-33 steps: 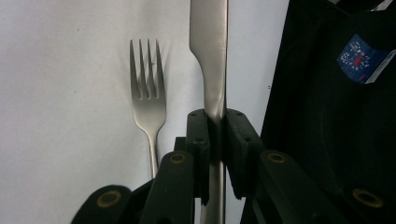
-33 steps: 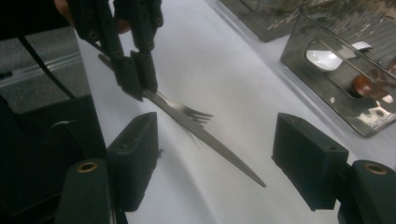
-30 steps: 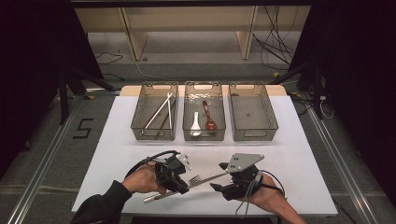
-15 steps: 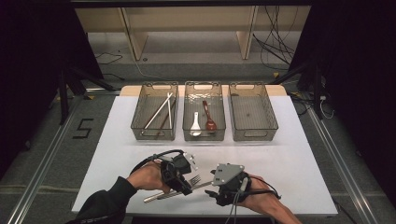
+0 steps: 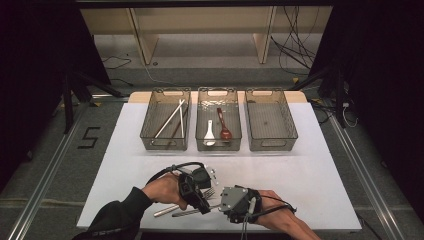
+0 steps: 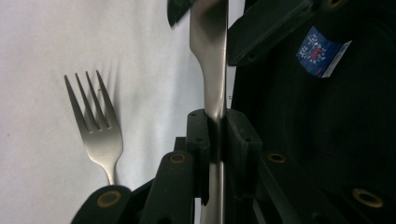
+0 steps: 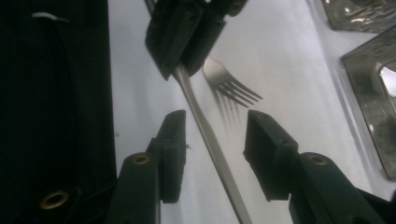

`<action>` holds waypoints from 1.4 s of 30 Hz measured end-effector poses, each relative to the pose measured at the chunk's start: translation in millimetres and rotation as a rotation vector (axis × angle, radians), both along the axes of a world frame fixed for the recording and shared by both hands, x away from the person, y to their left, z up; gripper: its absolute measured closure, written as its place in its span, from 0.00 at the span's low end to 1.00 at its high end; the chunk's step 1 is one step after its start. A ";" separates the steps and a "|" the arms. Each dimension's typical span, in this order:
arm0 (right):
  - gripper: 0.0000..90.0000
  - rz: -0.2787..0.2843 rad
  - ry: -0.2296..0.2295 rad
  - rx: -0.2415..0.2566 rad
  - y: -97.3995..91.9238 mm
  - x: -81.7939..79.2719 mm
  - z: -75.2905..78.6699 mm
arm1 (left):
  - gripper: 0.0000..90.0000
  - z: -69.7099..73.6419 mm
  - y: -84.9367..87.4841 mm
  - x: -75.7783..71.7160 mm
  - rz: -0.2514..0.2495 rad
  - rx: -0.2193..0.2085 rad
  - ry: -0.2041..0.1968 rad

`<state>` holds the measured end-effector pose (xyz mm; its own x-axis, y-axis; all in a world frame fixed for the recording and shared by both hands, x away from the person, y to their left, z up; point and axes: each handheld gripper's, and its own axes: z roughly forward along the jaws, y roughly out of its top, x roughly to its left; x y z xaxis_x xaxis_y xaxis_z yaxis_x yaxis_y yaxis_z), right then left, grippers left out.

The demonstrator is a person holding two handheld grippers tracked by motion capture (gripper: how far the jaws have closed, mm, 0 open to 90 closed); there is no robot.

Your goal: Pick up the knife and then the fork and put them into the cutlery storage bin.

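Two tools meet low on the white bench [image 5: 320, 170] in the high view: my left tool [image 5: 200, 196] clamps a steel utensil handle [image 5: 197, 210], and my right tool [image 5: 225, 202] comes at its free end. A loose fork [image 5: 209, 192] lies just beside them. Three bins sit well behind: chopsticks [image 5: 170, 120] in the left, two spoons [image 5: 217, 131] in the middle, the right bin [image 5: 270, 120] empty.

Left gripper view: pads pinch the handle [image 6: 212, 93] tight; the fork [image 6: 95, 126] lies apart on the bench. Risk: a tug with both tools clamped could twist the handle out.

Right gripper view: jaws have just been closing and straddle the handle [image 7: 205, 133] without pressing it. It runs slanted nearer the left pad [image 7: 173, 149], so an off-centre bite could make it pivot or slip. The left tool [image 7: 184, 32] crowds ahead, and the fork [image 7: 229, 81] could get knocked.
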<state>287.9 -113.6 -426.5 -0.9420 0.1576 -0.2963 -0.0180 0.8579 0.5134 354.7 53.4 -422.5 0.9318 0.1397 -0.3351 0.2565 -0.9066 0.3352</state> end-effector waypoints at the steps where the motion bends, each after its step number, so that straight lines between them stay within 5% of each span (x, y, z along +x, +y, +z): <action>1: 0.68 0.001 -0.007 -0.011 1.0 -0.8 -0.7 | 0.89 0.5 0.0 0.2 0.002 -0.002 0.005; 11: 0.81 0.046 -0.028 -0.048 6.0 -3.9 -6.8 | 0.89 3.7 -2.1 -2.0 -0.014 0.000 0.025; 21: 0.99 0.217 -0.087 -0.124 5.6 -10.5 -11.8 | 0.88 0.4 -4.3 -5.7 -0.044 0.006 0.050; 26: 0.99 0.234 -0.081 -0.126 4.6 -12.4 -10.6 | 0.86 -1.2 -3.1 -4.4 -0.039 0.004 0.084; 31: 0.99 0.221 -0.088 -0.137 3.1 -11.9 -11.4 | 0.75 2.2 4.8 -1.8 0.000 -0.022 0.077; 36: 1.00 0.193 -0.085 -0.126 -1.1 -8.5 -10.7 | 0.60 11.8 18.2 2.4 0.056 -0.046 0.031; 42: 0.99 0.110 -0.075 -0.092 -14.1 3.3 -5.2 | 0.44 26.2 37.4 4.9 0.212 -0.154 -0.116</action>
